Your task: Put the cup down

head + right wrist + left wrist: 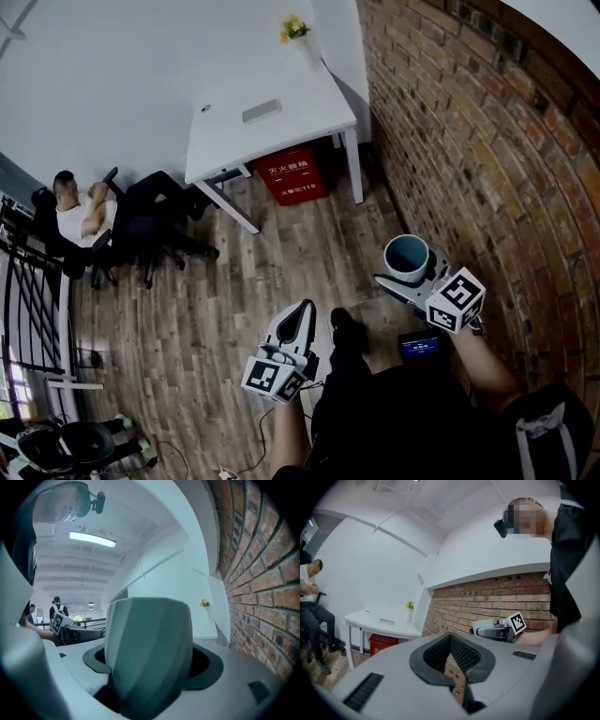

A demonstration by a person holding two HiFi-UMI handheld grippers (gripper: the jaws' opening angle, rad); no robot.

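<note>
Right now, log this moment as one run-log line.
right gripper: shut on cup, opening up, above floor | left gripper: shut, empty | white table: ahead, by brick wall | cup: not yet down

The left gripper [301, 311] is a pale grey plastic shell with dark ribbed pads [462, 656] inside its tips. A white cube with black square marks [274, 378] sits at its back. The right gripper [409, 273] looks the same. The person wears black clothes [394, 417] and a black shoe [345, 330].

The white table [314, 105] bears a flat grey box [262, 112] and a flower vase [308, 52].
</note>
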